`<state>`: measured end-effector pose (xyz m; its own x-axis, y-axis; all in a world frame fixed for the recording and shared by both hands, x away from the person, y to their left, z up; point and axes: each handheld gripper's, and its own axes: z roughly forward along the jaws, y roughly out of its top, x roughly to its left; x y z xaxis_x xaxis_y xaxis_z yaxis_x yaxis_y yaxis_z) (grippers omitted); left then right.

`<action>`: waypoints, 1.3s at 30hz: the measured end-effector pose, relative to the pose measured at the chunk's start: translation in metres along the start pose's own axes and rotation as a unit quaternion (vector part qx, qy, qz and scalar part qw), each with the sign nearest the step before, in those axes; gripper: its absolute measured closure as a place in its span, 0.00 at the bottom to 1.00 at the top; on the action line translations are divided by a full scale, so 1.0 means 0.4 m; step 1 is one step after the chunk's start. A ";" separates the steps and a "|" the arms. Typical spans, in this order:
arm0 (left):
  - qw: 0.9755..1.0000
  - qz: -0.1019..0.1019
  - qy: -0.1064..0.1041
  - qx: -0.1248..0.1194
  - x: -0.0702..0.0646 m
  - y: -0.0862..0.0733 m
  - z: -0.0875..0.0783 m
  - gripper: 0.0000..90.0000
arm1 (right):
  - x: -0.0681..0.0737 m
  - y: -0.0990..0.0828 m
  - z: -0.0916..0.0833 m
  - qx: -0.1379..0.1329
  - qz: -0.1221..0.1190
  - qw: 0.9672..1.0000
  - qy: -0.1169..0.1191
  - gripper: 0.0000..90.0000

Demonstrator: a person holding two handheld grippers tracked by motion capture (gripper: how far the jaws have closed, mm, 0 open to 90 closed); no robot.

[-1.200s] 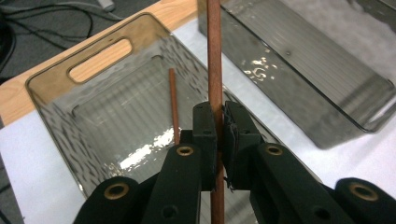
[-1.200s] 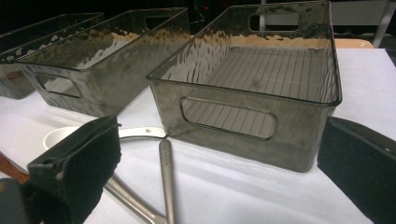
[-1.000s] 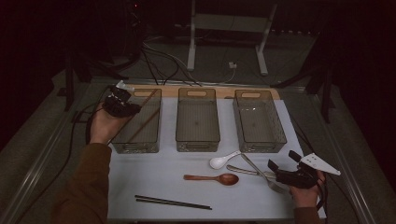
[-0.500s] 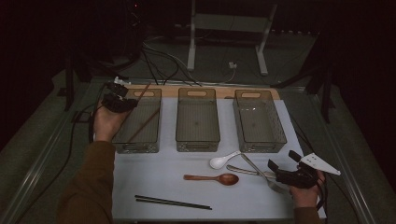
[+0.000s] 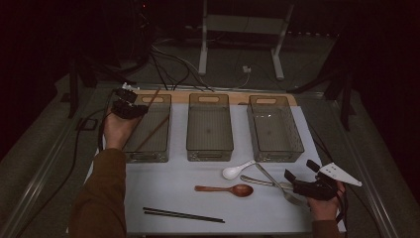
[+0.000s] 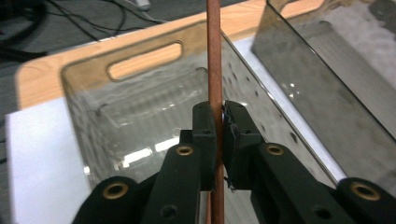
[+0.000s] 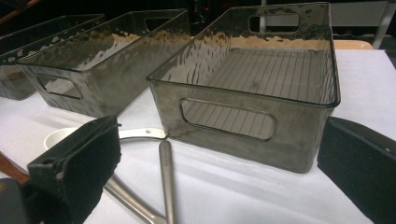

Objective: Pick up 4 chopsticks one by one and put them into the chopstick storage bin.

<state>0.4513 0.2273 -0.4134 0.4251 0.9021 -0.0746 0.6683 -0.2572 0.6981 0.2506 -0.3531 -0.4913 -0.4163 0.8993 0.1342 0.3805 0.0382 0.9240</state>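
Left claw: I had my left claw (image 5: 130, 101) over the far left corner of the left bin (image 5: 148, 148), where I saw it from the high view and the left gripper view.
Left claw state: its jaws had just been opening, yet the reddish-brown chopstick (image 6: 215, 70) sat between the pads, and I judged them touching it on both sides.
Chopstick: the stick rose upright between the jaws in the left gripper view; from above I saw it lean over the left bin's far rim, and a second brown stick (image 5: 151, 134) lay slanted inside that bin.
Middle bin: the smoked clear bin (image 5: 209, 148) stood just beside the left one on the white bench (image 5: 163, 183).
Black chopsticks: a dark pair (image 5: 183, 214) lay near the bench's front edge.
Wooden spoon: a brown spoon (image 5: 225, 189) lay in front of the middle bin.
White spoon: a ceramic soup spoon (image 5: 236, 171) lay close behind it.
Metal cutlery: two steel handles (image 7: 166, 177) crossed in front of the right bin (image 7: 261, 93).
Right claw: I held my right claw (image 5: 301, 178) low at the bench's front right, jaws spread wide with nothing between them, above the steel handles.
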 end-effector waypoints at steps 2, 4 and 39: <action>1.000 -0.003 0.009 -0.001 -0.003 -0.004 0.005 0.53 | -0.001 0.000 -0.001 -0.001 0.001 1.000 -0.001 0.00; 1.000 -0.004 0.023 0.003 -0.007 -0.006 0.008 0.27 | -0.002 0.000 -0.001 -0.001 0.002 1.000 -0.001 0.00; 0.993 0.099 -0.069 -0.018 -0.126 -0.054 -0.095 0.01 | 0.000 0.000 -0.002 -0.001 0.002 1.000 -0.001 0.00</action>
<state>0.3923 0.2006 -0.3977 0.6269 0.7786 -0.0286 0.5426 -0.4098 0.7333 0.2498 -0.3534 -0.4912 -0.4133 0.9002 0.1372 0.3802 0.0337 0.9243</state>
